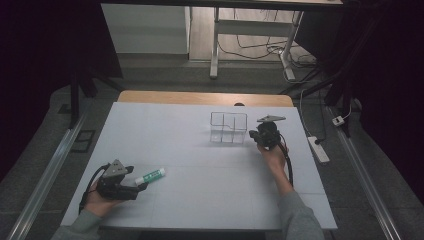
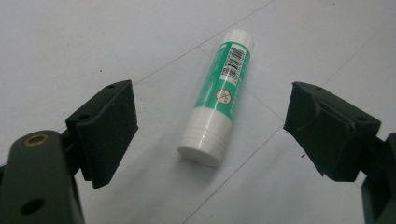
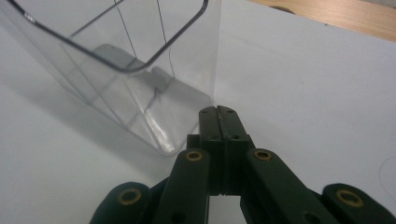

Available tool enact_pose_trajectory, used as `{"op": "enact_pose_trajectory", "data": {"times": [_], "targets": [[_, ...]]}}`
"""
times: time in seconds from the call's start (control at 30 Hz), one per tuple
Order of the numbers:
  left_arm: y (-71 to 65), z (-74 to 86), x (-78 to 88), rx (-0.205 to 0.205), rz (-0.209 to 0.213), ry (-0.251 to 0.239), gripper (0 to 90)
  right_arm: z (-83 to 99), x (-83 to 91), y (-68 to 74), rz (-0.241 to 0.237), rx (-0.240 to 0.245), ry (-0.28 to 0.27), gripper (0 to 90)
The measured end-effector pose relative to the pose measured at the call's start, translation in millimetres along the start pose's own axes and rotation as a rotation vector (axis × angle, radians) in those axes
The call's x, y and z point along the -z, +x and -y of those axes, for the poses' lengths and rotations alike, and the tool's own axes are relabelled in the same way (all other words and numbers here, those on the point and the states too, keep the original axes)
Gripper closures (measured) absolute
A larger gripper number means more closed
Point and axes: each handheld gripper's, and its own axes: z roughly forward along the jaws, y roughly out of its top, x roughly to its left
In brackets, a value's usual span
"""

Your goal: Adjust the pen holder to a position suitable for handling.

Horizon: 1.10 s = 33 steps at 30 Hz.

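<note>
A green-and-white glue stick lies flat on the white table near its front left. In the left gripper view the glue stick rests on the table between the wide-apart jaws, untouched by either pad. My left gripper is open, pointing right at the stick's near end. A clear plastic organizer with dividers stands at the table's middle back. My right gripper sits just right of it, jaws pressed together with nothing between them. In the right gripper view the shut right gripper lies close to the organizer's near corner.
The white table sheet has open room between the two hands. A wooden table edge runs along the back. A power strip and cables lie on the floor to the right.
</note>
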Motion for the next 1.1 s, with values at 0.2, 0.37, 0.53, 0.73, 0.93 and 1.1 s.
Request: {"op": "enact_pose_trajectory", "data": {"times": [0.2,0.37,0.53,0.73,0.93,1.1], "targets": [[0.4,0.5,-0.3,0.001,0.001,0.003,16.5,-3.4,-5.5,-0.1,0.005,-0.015,-0.006,89.2],[0.7,0.6,-0.3,0.001,0.002,0.003,16.5,-1.8,-11.0,-1.8,-0.007,-0.026,0.004,89.2],[1.2,0.1,1.1,0.015,0.019,-0.008,16.1,-2.6,-14.2,2.7,-0.01,0.004,0.008,89.2],[3.4,1.1,0.5,0.022,0.014,-0.001,15.9,-3.8,-16.1,5.0,0.005,0.01,0.016,89.2],[2.7,1.3,0.2,0.021,0.011,0.0,16.0,-4.7,-19.0,7.7,-0.002,0.021,0.016,89.2],[2.3,1.4,0.1,0.016,0.012,0.003,16.0,-7.0,-21.1,10.5,-0.009,0.026,0.011,89.2]]}}
